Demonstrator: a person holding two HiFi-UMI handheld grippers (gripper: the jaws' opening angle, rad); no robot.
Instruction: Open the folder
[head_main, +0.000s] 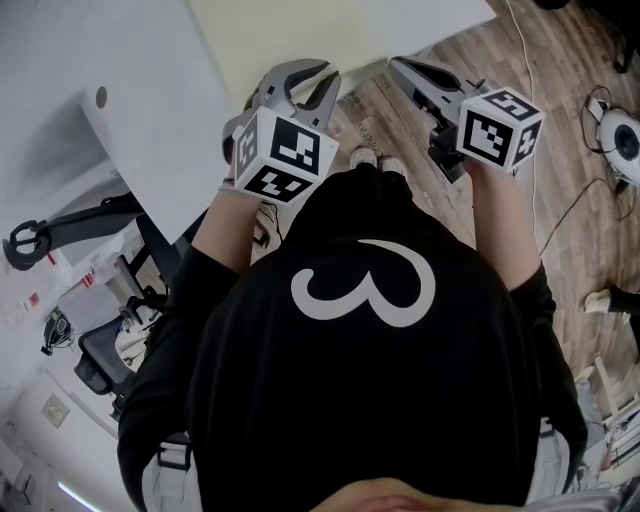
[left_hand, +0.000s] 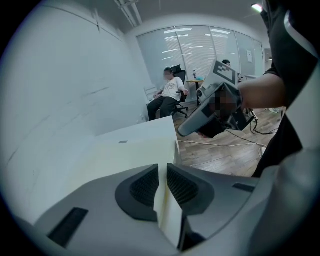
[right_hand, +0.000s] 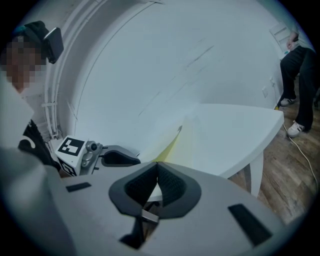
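Slip risk: left gripper (left_hand: 162, 169) clamps only a thin bite of the folder (left_hand: 125, 155) edge; folder lies on the white table (left_hand: 150, 127), nr its corner. Cover could pull free on lift, or whole folder drags off w/ it. Right gripper (right_hand: 157, 167) is closed on nothing & pins nothing down.

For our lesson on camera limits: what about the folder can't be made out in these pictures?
Head view: folder cut off by top edge; left gripper covers its near edge.
Right gripper view: right gripper blocks the folder's near end.
All views: the cover hides the folder's inside.
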